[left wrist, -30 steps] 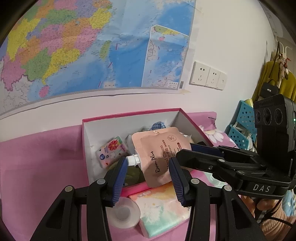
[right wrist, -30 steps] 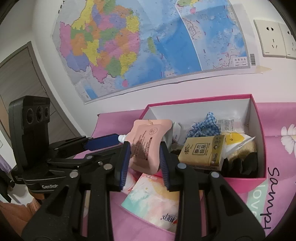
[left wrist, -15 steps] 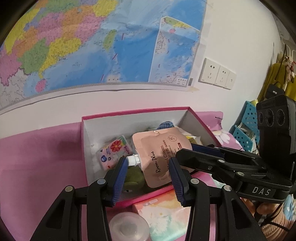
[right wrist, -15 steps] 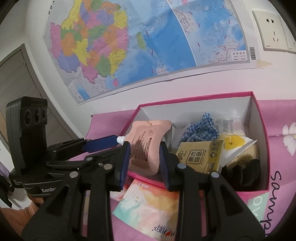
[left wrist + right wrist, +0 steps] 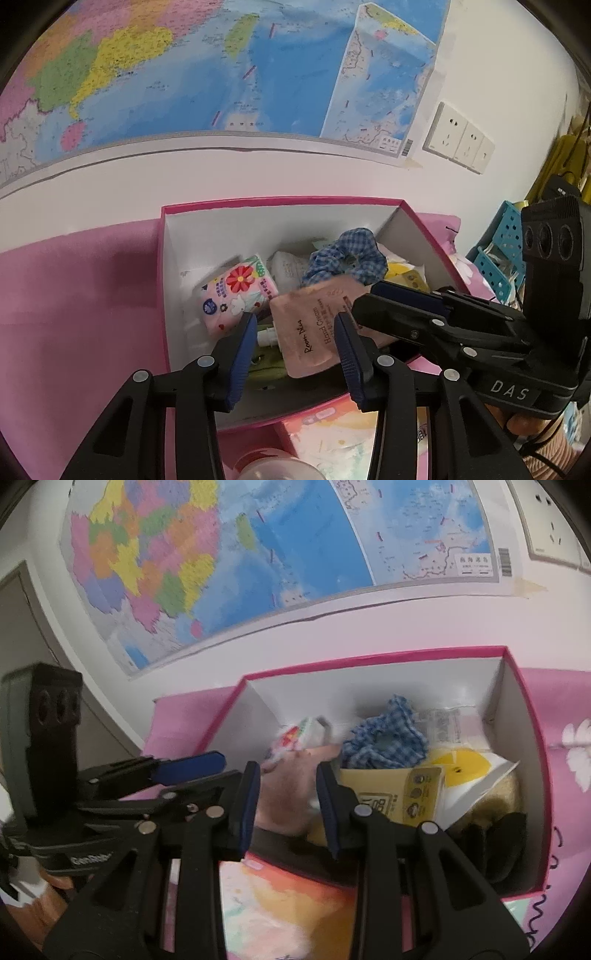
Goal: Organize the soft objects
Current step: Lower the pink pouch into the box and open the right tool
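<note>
Over the pink-covered bench (image 5: pixel 74 314), the right claw (image 5: pixel 288 805) holds the hand cream pouch (image 5: pixel 310 332) low inside the pink-rimmed box (image 5: pixel 280 201). The pouch fills the narrow gap between the claw's blue pads, though the right wrist view is blurred there, so we judge the grip as closed rather than see it sharply. The pouch hangs tilted, its cap end pointing toward the box's left wall, just above the goods already packed.

The left claw (image 5: pixel 295 354) hovers at the near edge of the box, spread wide and holding nothing.

By our reading, the sorting is well advanced. A blue checked scrunchie (image 5: pixel 347 258), a flowered tissue pack (image 5: pixel 236 295), a yellow packet (image 5: pixel 391 797) and some dark and white items we cannot identify already sit in the box. The pouch looks about to join them; it has yet to be let go.

Still outside, against the box's near wall, lies a pastel tissue pack (image 5: pixel 280 904), and a clear round item (image 5: pixel 273 465) shows at the lower edge of the left wrist view. Those two appear to be what is left, if they count as soft goods. A wall map (image 5: pixel 221 74) hangs behind.
</note>
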